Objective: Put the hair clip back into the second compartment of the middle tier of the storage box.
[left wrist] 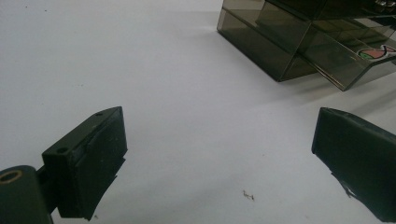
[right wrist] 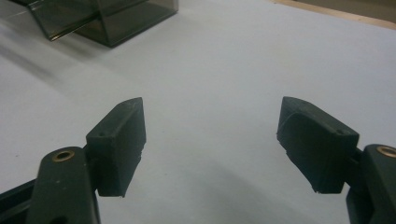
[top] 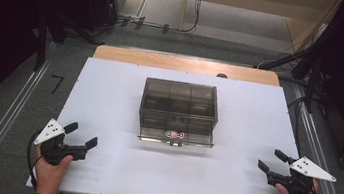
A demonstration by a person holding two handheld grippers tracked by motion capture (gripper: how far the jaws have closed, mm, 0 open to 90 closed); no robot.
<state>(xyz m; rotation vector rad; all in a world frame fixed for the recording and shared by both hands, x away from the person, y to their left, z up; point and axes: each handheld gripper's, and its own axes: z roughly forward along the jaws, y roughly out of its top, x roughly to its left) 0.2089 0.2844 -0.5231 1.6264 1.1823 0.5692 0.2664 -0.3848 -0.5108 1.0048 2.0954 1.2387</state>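
One smoky clear box (top: 178,112) sits at centre frame on one white table (top: 100,168). One sticker (top: 174,134) shows on its near edge. Two grippers: left gripper (top: 83,134) lower left, right gripper (top: 270,160) lower right, two fingers (left wrist: 88,163) each. Two hands (top: 51,172) hold them.

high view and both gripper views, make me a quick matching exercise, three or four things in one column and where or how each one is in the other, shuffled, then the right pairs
Column one:
1. smoky clear box
2. left gripper
3. right gripper
4. white board

Column two:
A. open, near the table's front right corner
B. covers most of the tabletop
C. middle of the table, a red and green sticker on its front lip
D. open, near the table's front left corner

Pairs: 1-C, 2-D, 3-A, 4-B
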